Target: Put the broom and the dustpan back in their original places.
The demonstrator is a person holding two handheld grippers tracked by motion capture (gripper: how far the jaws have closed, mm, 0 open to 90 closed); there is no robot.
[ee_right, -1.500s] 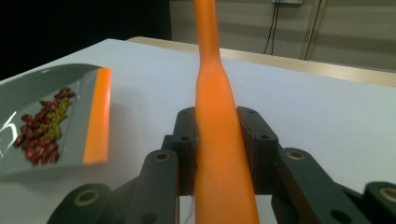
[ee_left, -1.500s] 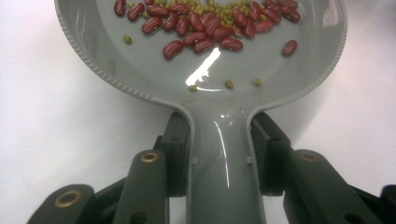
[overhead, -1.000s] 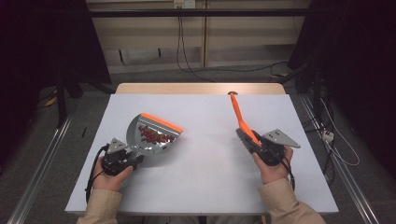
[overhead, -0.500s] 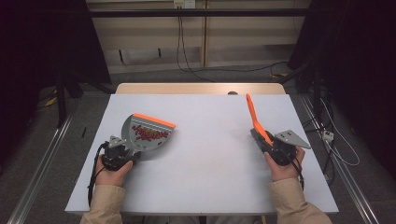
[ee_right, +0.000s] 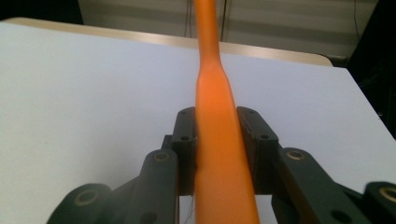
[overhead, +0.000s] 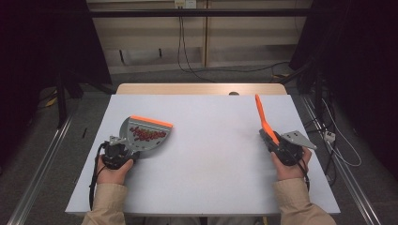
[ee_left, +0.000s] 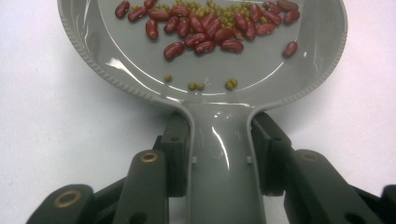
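A grey dustpan (overhead: 143,133) with an orange front lip lies at the table's left, and my left gripper (overhead: 123,147) is shut on its handle (ee_left: 222,154). Red kidney beans (ee_left: 210,29) and small green beans (ee_left: 196,86) lie inside the pan. At the table's right, my right gripper (overhead: 274,140) is shut on an orange brush handle (overhead: 264,119) that points up and away; the same handle (ee_right: 215,126) runs between the jaws in the right gripper view. Its far end is out of frame there.
The white table (overhead: 211,154) spreads wide between the two hands. A wooden strip (overhead: 202,89) runs along its far edge. Cables (overhead: 187,56) lie on the floor beyond, and metal rails (overhead: 42,159) flank the table.
Both hands have moved outward: the dustpan went left and toward me, the brush went right and stands more upright. Both grips stay unchanged.
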